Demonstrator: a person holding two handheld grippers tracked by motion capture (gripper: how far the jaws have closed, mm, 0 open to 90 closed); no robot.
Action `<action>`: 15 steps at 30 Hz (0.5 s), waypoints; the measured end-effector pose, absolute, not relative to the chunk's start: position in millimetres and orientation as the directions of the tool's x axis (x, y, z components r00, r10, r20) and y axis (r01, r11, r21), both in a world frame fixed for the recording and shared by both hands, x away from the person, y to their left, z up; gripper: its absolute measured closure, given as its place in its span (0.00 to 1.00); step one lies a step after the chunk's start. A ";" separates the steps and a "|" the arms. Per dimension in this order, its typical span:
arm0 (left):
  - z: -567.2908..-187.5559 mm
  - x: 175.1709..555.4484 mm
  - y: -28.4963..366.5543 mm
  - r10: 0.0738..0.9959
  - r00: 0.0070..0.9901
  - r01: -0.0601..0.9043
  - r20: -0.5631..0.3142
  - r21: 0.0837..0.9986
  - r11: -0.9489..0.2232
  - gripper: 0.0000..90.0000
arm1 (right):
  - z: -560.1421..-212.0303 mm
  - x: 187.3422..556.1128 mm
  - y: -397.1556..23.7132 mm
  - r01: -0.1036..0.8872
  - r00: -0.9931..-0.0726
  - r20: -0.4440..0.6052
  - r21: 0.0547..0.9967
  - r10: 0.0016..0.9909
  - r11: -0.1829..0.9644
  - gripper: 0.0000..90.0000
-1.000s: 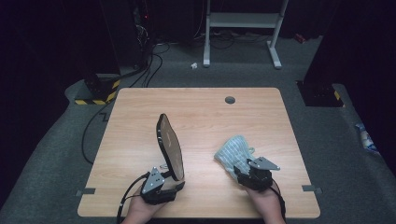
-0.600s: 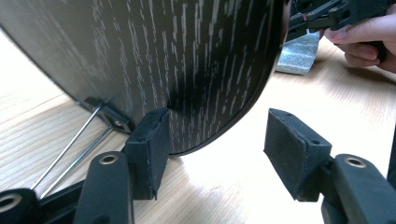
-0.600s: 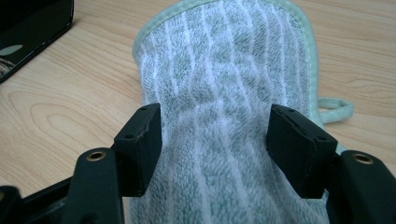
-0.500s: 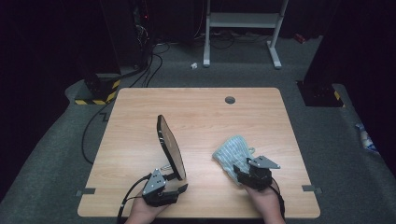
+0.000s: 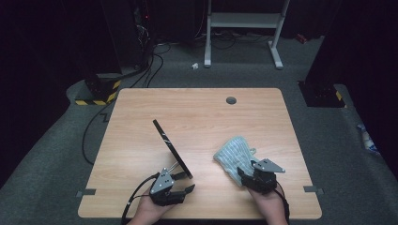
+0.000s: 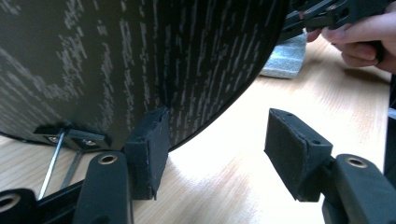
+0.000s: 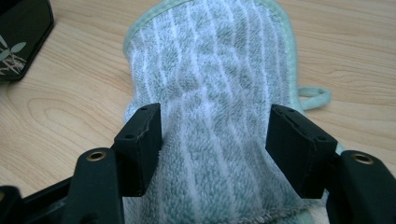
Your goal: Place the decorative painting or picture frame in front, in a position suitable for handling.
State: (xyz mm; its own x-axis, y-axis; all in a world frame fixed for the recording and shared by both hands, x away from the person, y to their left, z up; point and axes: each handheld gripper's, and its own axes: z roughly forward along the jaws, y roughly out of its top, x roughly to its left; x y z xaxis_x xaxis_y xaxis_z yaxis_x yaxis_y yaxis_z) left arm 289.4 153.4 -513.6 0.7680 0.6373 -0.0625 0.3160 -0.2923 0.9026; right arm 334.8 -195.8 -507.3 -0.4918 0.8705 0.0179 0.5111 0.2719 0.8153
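**Dark plate stood on edge, striped cloth clamped**

A dark round plate is seen standing on its edge on the wooden table, tilted, its rim resting on the tabletop near the front left. A thin wire stand is visible at its foot in the left gripper view. The left gripper is placed just in front of the plate's lower edge. In the left gripper view its jaws are shown spread fairly wide: the left pad lies against or just beside the plate's patterned face, while the right pad stands clear over bare wood. No grip on the plate is made.

A green and white striped cloth is spread on the table to the right of the plate, apart from it, with a small loop at one edge. The right gripper is set at the cloth's near end. In the right gripper view the cloth is seen bunched up between the two pads, which are pressed on its sides, so the cloth is held at a middling width.

A corner of a dark item with a leaf pattern is shown at the upper left of the right gripper view.
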 end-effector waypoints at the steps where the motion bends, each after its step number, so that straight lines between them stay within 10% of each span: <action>1: -513.6 289.5 155.2 0.639 0.767 0.316 -0.061 0.902 -0.294 0.45 | -507.3 335.0 -196.7 0.514 -0.487 0.023 0.816 0.873 0.265 0.40; 15: -515.1 296.7 188.6 0.725 0.688 0.348 -0.032 0.891 -0.291 0.53 | -507.4 340.1 -196.0 0.515 -0.488 0.034 0.818 0.872 0.257 0.40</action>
State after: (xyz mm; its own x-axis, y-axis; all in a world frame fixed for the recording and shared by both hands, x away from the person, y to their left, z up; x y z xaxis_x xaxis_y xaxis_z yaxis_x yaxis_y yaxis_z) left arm 296.7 188.6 -515.1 0.6876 0.7254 -0.0316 0.3479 -0.2910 0.8912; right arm 340.1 -196.0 -507.4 -0.4884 0.8720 0.0337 0.5150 0.2568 0.8178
